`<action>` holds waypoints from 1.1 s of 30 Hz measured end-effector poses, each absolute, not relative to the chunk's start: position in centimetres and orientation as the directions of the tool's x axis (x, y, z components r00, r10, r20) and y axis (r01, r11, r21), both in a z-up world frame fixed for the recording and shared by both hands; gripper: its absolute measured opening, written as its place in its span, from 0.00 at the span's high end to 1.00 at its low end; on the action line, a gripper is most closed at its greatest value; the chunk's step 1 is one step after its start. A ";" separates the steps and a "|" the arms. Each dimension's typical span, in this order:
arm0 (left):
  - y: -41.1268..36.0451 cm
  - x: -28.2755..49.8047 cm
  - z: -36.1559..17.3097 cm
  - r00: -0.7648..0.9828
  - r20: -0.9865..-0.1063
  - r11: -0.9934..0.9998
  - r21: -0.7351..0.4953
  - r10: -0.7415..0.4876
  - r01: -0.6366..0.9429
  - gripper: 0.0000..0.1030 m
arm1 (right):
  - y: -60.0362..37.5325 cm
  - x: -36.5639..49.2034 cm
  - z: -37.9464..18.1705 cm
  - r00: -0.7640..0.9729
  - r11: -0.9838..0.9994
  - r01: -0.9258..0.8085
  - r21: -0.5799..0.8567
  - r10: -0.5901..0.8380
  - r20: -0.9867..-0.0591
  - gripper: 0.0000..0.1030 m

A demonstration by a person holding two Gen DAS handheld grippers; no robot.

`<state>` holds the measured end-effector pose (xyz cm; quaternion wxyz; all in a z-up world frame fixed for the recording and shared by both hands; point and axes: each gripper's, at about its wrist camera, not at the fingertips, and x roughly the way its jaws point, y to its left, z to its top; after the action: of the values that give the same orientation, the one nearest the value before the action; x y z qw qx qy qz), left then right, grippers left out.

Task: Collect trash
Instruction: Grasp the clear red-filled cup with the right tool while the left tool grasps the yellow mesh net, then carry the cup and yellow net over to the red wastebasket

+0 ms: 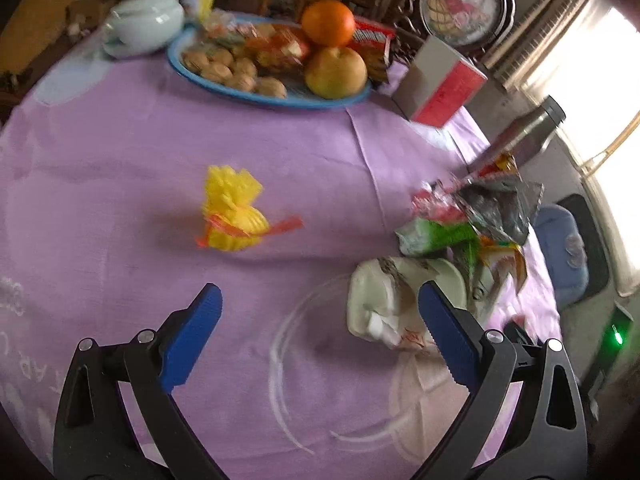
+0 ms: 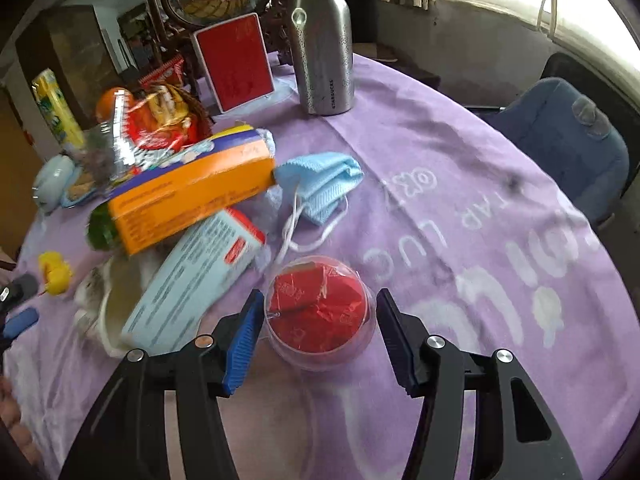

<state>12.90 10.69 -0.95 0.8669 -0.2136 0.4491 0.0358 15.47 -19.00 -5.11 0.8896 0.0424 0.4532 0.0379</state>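
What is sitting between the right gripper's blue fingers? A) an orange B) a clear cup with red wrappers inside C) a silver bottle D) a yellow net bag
B: in the right wrist view the clear cup of red wrappers sits between the right gripper fingers.

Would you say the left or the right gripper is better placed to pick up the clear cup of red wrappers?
Right: the right gripper already straddles the clear cup; the left gripper is open over bare cloth.
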 end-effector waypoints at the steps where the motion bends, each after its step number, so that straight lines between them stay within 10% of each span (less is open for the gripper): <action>1: 10.8 12.7 -0.6 0.608 -0.789 0.909 -0.314 -0.089 -0.275 0.08 | -19.3 15.0 -5.1 0.585 0.992 -0.031 0.122 0.117 -0.803 0.44; 25: 14.1 17.7 -6.0 0.475 -0.866 0.856 -0.120 0.158 -0.503 0.28 | -22.2 11.7 -5.7 0.527 0.941 -0.112 0.320 0.329 -0.784 0.44; 28: 14.2 17.8 -5.4 0.509 -0.855 0.872 -0.175 0.094 -0.456 0.66 | -22.0 11.7 -5.7 0.528 0.941 -0.110 0.321 0.329 -0.783 0.44; 33: 13.1 17.4 -4.1 0.521 -0.843 0.887 -0.131 0.135 -0.442 0.67 | -21.9 11.2 -5.1 0.537 0.936 -0.101 0.338 0.337 -0.773 0.44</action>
<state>17.43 13.12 -4.13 0.8558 -0.1673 0.4596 0.1685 11.19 -21.85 -5.14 0.8674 0.1271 0.4643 0.1263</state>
